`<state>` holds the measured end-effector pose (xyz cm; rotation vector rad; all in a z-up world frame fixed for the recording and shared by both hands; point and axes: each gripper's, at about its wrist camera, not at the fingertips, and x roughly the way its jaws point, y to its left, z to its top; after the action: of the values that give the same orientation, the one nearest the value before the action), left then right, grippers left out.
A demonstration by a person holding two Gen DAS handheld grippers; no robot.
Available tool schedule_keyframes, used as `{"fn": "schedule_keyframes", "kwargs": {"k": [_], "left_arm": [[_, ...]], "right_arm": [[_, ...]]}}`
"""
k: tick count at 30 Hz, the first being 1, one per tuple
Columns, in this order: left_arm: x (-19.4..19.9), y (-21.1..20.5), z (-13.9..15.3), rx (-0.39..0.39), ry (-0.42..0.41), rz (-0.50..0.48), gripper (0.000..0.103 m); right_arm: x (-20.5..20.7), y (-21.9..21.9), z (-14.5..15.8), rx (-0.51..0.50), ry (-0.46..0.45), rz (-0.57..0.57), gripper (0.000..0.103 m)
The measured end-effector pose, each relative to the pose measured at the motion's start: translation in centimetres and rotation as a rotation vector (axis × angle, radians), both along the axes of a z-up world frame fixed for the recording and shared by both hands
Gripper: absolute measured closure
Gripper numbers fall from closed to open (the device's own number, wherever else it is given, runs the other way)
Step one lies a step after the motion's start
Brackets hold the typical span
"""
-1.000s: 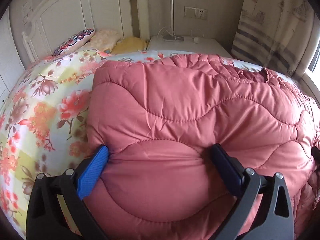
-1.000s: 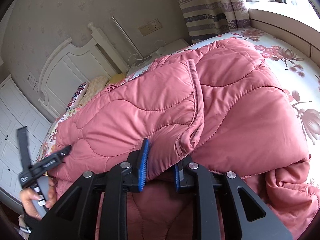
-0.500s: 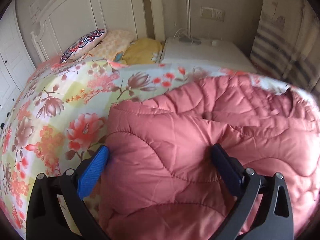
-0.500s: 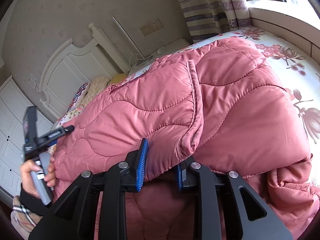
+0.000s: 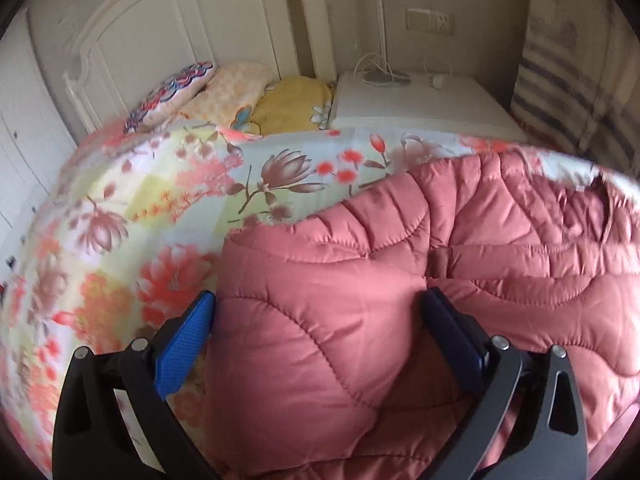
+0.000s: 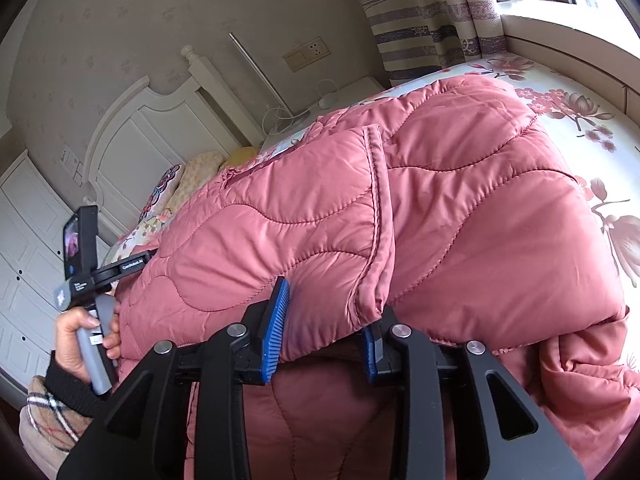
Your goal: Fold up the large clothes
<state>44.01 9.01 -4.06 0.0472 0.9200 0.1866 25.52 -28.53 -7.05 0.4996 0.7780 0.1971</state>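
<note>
While I hold both handles, the scene reads so:

Task's thing: a pink quilted padded coat point(image 6: 460, 216) lies across the floral bedspread point(image 5: 132, 216), one quilted layer folded over the rest, its stitched edge running down toward my right tongs.

My right tongs point(image 6: 326, 328): drawn in narrow on the near lower edge of that folded layer; the blue pads point(image 6: 276, 332) press the fabric from both sides, and the layer bulges out above them.

My left tongs point(image 5: 316, 344): spread wide, a thick corner of the coat point(image 5: 320, 320) sitting between the blue pads point(image 5: 184, 348). The left pad stands at the coat's left edge over the bedspread; the right pad is sunk in a fold. Whether they squeeze the fabric I cannot tell.

My left hand point(image 6: 80, 340): seen from the right wrist at the coat's far left end, wrapped round the grey handle, black cuff at the wrist.

Bed: white headboard point(image 5: 172, 36) at the far side, with a patterned pillow point(image 5: 172, 92), a pale cushion point(image 5: 232, 96) and a yellow one point(image 5: 292, 104) lined up before it.

Right of the pillows: a white nightstand point(image 5: 420, 108) carrying a cable and a small white item.

Far right: a striped curtain point(image 6: 432, 36) beside the window ledge; a wall socket point(image 6: 308, 54) above the nightstand.
</note>
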Motion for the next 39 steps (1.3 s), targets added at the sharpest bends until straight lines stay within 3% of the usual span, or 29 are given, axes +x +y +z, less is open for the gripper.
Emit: {"fn": "schedule_keyframes", "kwargs": {"k": [2, 5, 9, 13, 18, 24, 27, 31, 33, 34, 39], "left_arm": [[-0.2, 0.8, 0.3, -0.044, 0.002, 0.025, 0.002], [-2.2, 1.2, 2.0, -0.032, -0.064, 0.092, 0.002], [-6.6, 0.5, 4.1, -0.124, -0.129, 0.027, 0.002], [-9.5, -2.0, 4.0, -0.046, -0.137, -0.059, 0.002], [-9.1, -4.1, -0.2, 0.076, -0.054, -0.120, 0.002], [-12.6, -4.0, 2.5, 0.046, -0.093, -0.118, 0.002], [-17.6, -5.2, 4.0, -0.005, -0.154, -0.204, 0.002], [-20.8, -7.7, 1.4, 0.075, -0.086, -0.301, 0.002], [-20.8, -8.5, -1.5, 0.135, -0.015, -0.327, 0.002], [-21.0, -8.3, -1.7, 0.122, -0.040, -0.323, 0.002], [-20.1, -6.9, -1.9, 0.004, -0.004, -0.311, 0.002]], "right_arm": [[0.0, 0.0, 0.0, -0.001, 0.001, 0.000, 0.072], [0.0, 0.0, 0.0, 0.001, 0.001, 0.000, 0.072], [-0.1, 0.0, 0.0, 0.002, 0.001, -0.001, 0.072], [-0.1, 0.0, 0.1, 0.002, 0.001, -0.001, 0.072], [-0.1, 0.0, 0.1, 0.003, 0.000, -0.001, 0.072], [-0.1, -0.1, -0.1, 0.014, -0.001, -0.001, 0.072], [-0.1, -0.2, -0.1, 0.017, -0.001, -0.001, 0.072], [-0.1, -0.2, -0.1, 0.017, -0.001, -0.001, 0.072], [-0.1, -0.2, -0.1, 0.016, -0.001, -0.002, 0.072], [-0.1, -0.2, -0.1, 0.016, -0.001, -0.001, 0.071], [0.0, -0.2, 0.2, 0.021, 0.009, 0.011, 0.068]]}}
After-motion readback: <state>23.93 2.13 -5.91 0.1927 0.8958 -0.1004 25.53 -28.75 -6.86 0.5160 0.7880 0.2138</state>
